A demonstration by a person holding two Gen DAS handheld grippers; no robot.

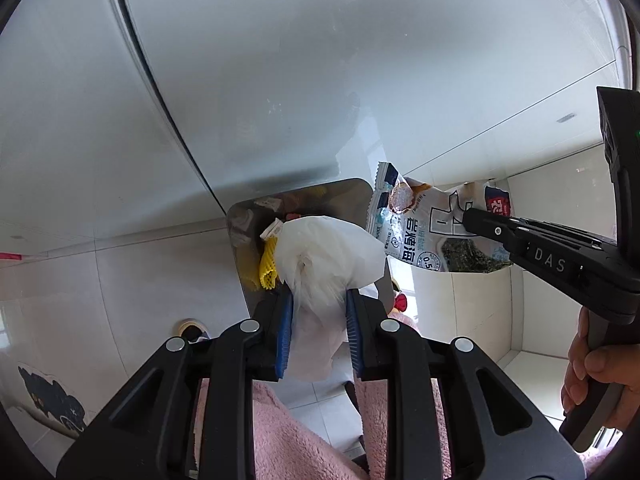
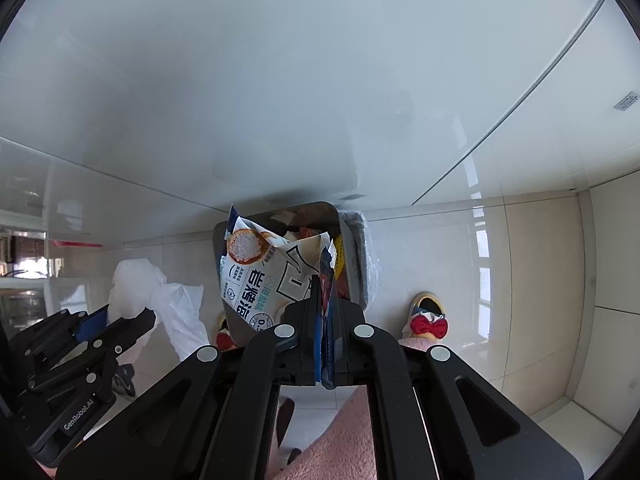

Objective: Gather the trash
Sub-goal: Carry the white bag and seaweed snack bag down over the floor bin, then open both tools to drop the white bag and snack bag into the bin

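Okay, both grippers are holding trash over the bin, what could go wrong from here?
1. The trash bin already looks full, so the seaweed snack bag in the right gripper may perch on top or slide off.
2. The crumpled white plastic bag in the left gripper is bulky and light; it may catch on the rim or drift to the floor.
3. Both grippers crowd the same opening and might collide.

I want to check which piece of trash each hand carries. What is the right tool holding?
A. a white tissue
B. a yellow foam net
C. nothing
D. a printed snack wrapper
D: in the right wrist view the right tool is closed on the printed snack wrapper, hanging above the trash bin.
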